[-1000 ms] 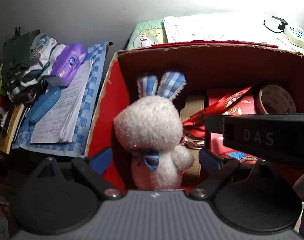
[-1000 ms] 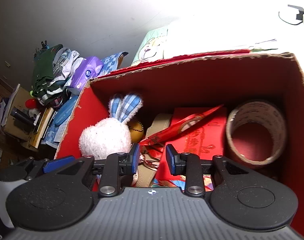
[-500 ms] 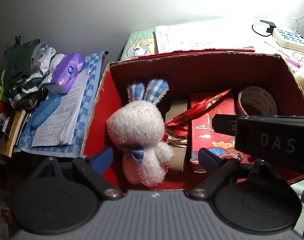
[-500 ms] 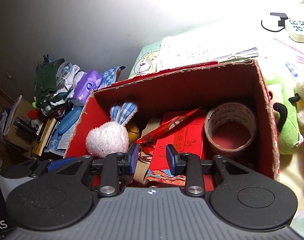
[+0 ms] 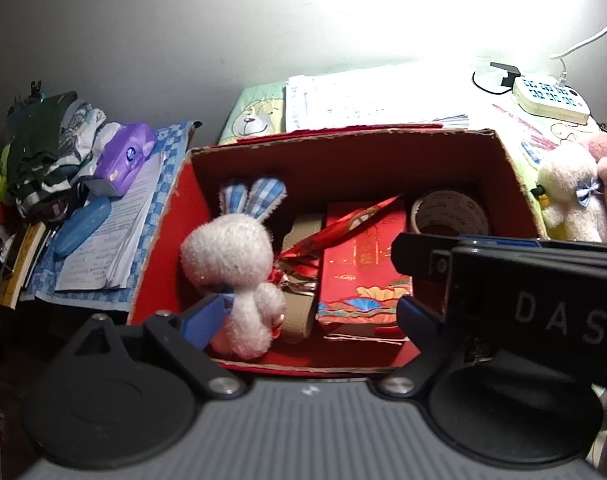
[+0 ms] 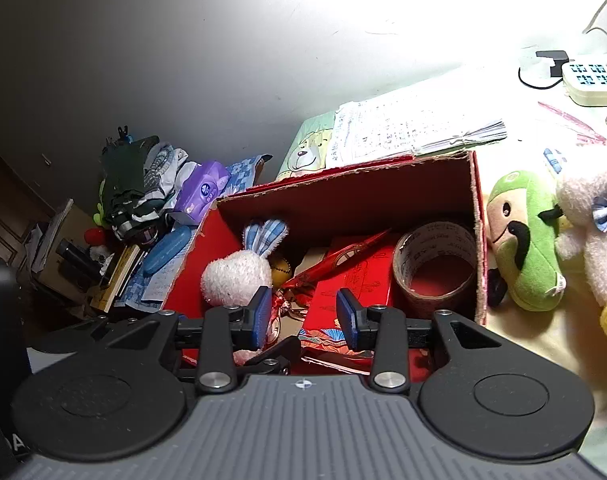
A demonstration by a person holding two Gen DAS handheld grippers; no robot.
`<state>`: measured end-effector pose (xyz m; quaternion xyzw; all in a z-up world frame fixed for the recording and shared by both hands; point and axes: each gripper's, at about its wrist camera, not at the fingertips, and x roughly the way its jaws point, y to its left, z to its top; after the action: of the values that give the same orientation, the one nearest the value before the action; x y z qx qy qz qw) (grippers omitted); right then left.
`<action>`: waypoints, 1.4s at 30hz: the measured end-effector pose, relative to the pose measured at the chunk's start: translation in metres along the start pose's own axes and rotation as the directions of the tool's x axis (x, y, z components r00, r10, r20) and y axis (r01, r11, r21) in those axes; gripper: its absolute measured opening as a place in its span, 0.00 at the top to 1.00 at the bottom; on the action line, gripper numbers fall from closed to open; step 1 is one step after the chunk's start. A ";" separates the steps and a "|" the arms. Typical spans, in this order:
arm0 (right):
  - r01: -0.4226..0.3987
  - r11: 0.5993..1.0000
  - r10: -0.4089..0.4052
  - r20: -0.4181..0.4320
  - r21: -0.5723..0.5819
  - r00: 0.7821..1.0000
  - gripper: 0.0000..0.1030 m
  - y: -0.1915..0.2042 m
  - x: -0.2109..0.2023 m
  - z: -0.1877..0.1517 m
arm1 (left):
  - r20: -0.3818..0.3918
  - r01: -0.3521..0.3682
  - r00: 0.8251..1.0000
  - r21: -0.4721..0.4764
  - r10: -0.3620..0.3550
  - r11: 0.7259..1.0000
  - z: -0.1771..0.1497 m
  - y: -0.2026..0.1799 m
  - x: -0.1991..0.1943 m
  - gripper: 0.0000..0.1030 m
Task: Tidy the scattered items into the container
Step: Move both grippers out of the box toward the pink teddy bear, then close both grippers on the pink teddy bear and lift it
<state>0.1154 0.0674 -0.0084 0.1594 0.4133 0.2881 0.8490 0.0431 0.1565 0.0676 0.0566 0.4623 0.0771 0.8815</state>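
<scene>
A red-lined cardboard box [image 5: 343,136] [image 6: 343,176] holds a white plush bunny [image 5: 231,256] [image 6: 237,276] with blue checked ears at its left, a red gift packet [image 5: 363,264] [image 6: 355,280] in the middle and a brown tape roll [image 5: 449,210] [image 6: 435,264] at its right. My left gripper [image 5: 311,318] stands wide open over the box's near edge, empty. My right gripper [image 6: 303,318] hovers beside it, its jaws partly apart with nothing between them. Outside the box to the right lie a green plush [image 6: 531,240] and a white plush with a blue bow [image 6: 595,232] [image 5: 571,200].
Stacked papers [image 5: 363,100] and a bear-print cushion [image 5: 255,120] lie behind the box, with a power strip [image 6: 595,80] at the far right. Left of the box are a purple tissue pack [image 5: 123,156], a blue case [image 5: 83,226], notebooks and a clothes pile [image 5: 43,140].
Both grippers have drawn back and up from the box, so more of it and the plush toys on the right show. The bunny stays inside, clear of the left fingers.
</scene>
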 end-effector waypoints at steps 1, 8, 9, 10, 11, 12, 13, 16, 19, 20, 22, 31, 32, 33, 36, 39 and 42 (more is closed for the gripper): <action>-0.001 1.000 0.001 0.005 0.004 1.000 0.62 -0.004 -0.005 0.001 | 0.004 0.005 1.000 0.001 -0.005 1.000 0.000 -0.005 -0.003 0.08; -0.002 0.998 -0.002 0.061 0.061 0.998 0.62 -0.042 -0.044 0.005 | 0.050 0.071 0.996 0.038 -0.073 0.997 0.002 -0.047 -0.024 0.14; -0.002 0.997 -0.003 0.068 0.073 0.998 0.62 -0.049 -0.049 0.005 | 0.058 0.085 0.994 0.044 -0.088 0.995 0.003 -0.054 -0.026 0.15; -0.003 0.996 -0.003 0.075 0.084 0.997 0.62 -0.056 -0.055 0.005 | 0.066 0.096 0.993 0.050 -0.100 0.994 0.004 -0.060 -0.029 0.15; -0.004 0.995 -0.004 0.084 0.096 0.996 0.62 -0.063 -0.060 0.006 | 0.075 0.109 0.991 0.056 -0.113 0.992 0.005 -0.067 -0.031 0.16; -0.002 0.994 -0.008 0.092 0.108 0.996 0.62 -0.071 -0.066 0.006 | 0.080 0.122 0.989 0.062 -0.127 0.991 0.006 -0.074 -0.033 0.16; 0.000 0.993 -0.012 0.102 0.120 0.995 0.62 -0.079 -0.072 0.006 | 0.081 0.137 0.987 0.068 -0.142 0.988 0.008 -0.081 -0.034 0.16; 0.006 0.987 -0.027 0.133 0.162 0.991 0.62 -0.104 -0.090 0.007 | 0.074 0.180 0.980 0.082 -0.186 0.980 0.012 -0.102 -0.035 0.18; 0.014 0.980 -0.049 0.169 0.201 0.984 0.62 -0.129 -0.107 0.010 | 0.060 0.216 0.973 0.092 -0.222 0.972 0.019 -0.122 -0.035 0.19; 0.018 0.977 -0.057 0.180 0.211 0.982 0.61 -0.137 -0.112 0.011 | 0.054 0.228 0.971 0.094 -0.234 0.969 0.022 -0.129 -0.034 0.20; 0.023 0.973 -0.071 0.202 0.230 0.977 0.61 -0.155 -0.123 0.013 | 0.046 0.252 0.965 0.095 -0.257 0.963 0.030 -0.142 -0.034 0.21; 0.064 0.946 -0.144 0.237 0.316 0.961 0.61 -0.221 -0.150 0.020 | 0.004 0.349 0.936 0.100 -0.351 0.932 0.058 -0.200 -0.016 0.21; 0.067 0.943 -0.149 0.234 0.326 0.961 0.61 -0.228 -0.151 0.019 | -0.006 0.357 0.934 0.099 -0.358 0.929 0.061 -0.206 -0.012 0.21; 0.069 0.939 -0.152 0.226 0.338 0.962 0.61 -0.235 -0.150 0.019 | -0.013 0.366 0.930 0.095 -0.366 0.926 0.063 -0.210 -0.008 0.21; 0.059 0.923 -0.143 0.197 0.381 0.970 0.61 -0.255 -0.142 0.017 | -0.047 0.393 0.919 0.067 -0.390 0.917 0.072 -0.222 0.009 0.22; 0.036 0.907 -0.117 0.169 0.419 0.979 0.60 -0.270 -0.130 0.017 | -0.076 0.412 0.910 0.033 -0.409 0.911 0.076 -0.228 0.023 0.22; 0.011 0.897 -0.087 0.152 0.442 0.985 0.60 -0.282 -0.119 0.022 | -0.093 0.417 0.905 0.015 -0.414 0.909 0.079 -0.232 0.033 0.22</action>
<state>0.1745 -0.2282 -0.0659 0.3601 0.3984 0.1516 0.8298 0.1460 -0.0676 0.0452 -0.0314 0.5032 -0.1180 0.8555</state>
